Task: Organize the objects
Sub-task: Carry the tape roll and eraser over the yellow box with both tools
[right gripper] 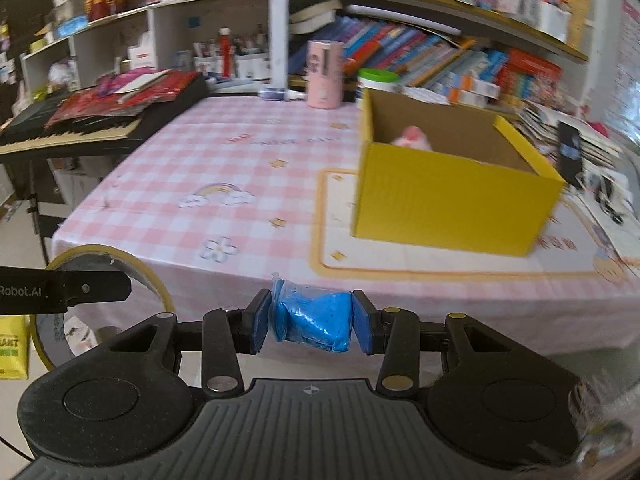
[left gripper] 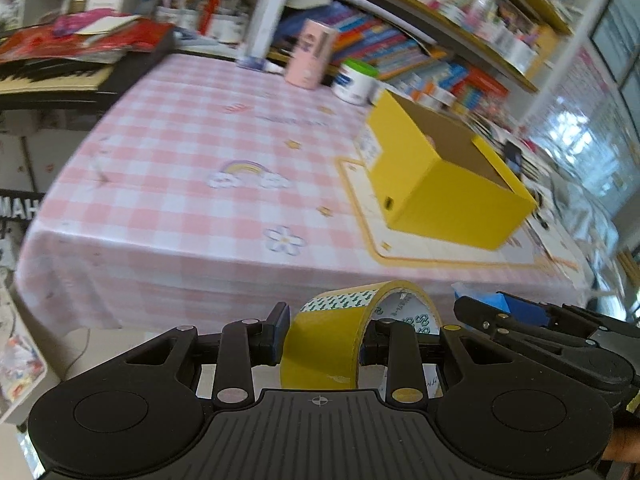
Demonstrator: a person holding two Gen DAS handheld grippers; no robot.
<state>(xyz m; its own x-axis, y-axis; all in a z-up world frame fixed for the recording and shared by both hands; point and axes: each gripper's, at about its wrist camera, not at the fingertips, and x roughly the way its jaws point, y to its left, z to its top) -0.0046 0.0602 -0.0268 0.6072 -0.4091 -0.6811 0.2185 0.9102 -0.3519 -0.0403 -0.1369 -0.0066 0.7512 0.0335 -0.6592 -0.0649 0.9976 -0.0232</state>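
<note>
My left gripper (left gripper: 322, 336) is shut on a yellow roll of tape (left gripper: 328, 344), held in front of the table's near edge. My right gripper (right gripper: 312, 322) is shut on a blue lump in a clear bag (right gripper: 316, 320), also short of the table edge. An open yellow cardboard box (right gripper: 448, 196) stands on a cream mat (right gripper: 336, 220) at the right of the pink checked tablecloth (right gripper: 224, 160); something pink (right gripper: 412, 138) lies inside it. The same box (left gripper: 436, 188) shows in the left wrist view. The tape roll (right gripper: 152, 276) and left gripper's arm appear at the right wrist view's left edge.
A pink cylinder (right gripper: 325, 74) and a white green-lidded tub (right gripper: 378, 80) stand at the table's far edge. A keyboard with red papers (right gripper: 100, 116) sits left of the table. Bookshelves (right gripper: 440, 52) run behind. Papers and a dark phone (right gripper: 570, 154) lie right of the box.
</note>
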